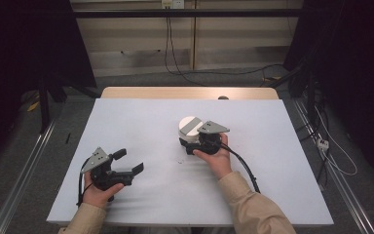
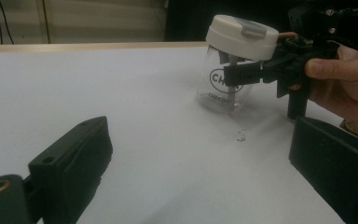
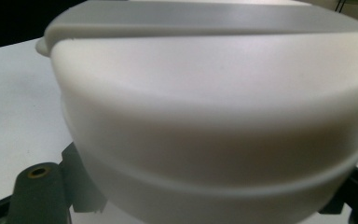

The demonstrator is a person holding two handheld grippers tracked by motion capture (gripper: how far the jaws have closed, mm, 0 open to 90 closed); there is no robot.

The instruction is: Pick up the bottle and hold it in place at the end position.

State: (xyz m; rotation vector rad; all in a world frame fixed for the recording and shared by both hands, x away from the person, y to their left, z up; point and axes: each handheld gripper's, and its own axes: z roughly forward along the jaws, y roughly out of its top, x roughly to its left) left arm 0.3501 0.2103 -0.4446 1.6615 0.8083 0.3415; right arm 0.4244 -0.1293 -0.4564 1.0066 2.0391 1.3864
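A clear jar (image 2: 221, 88) with a printed logo and a white lid (image 1: 190, 126) stands near the middle of the white table top (image 1: 141, 122), tilted slightly. My right gripper (image 1: 191, 142) is shut on the jar's body just under the lid, with a black jaw (image 2: 247, 74) reaching across the glass. The lid (image 3: 205, 107) sits very close in the right gripper view, with a jaw base (image 3: 39, 186) at the lower left. My left gripper (image 1: 129, 161) is at the front left, open and holding nothing, and its jaws frame bare table (image 2: 200, 140).
A small dark speck (image 2: 240, 136) lies on the sheet in front of the jar. A wooden edge (image 1: 190, 92) borders the far side of the table. Cables (image 1: 175, 58) run on the floor behind, and metal rails (image 1: 24, 170) flank the table.
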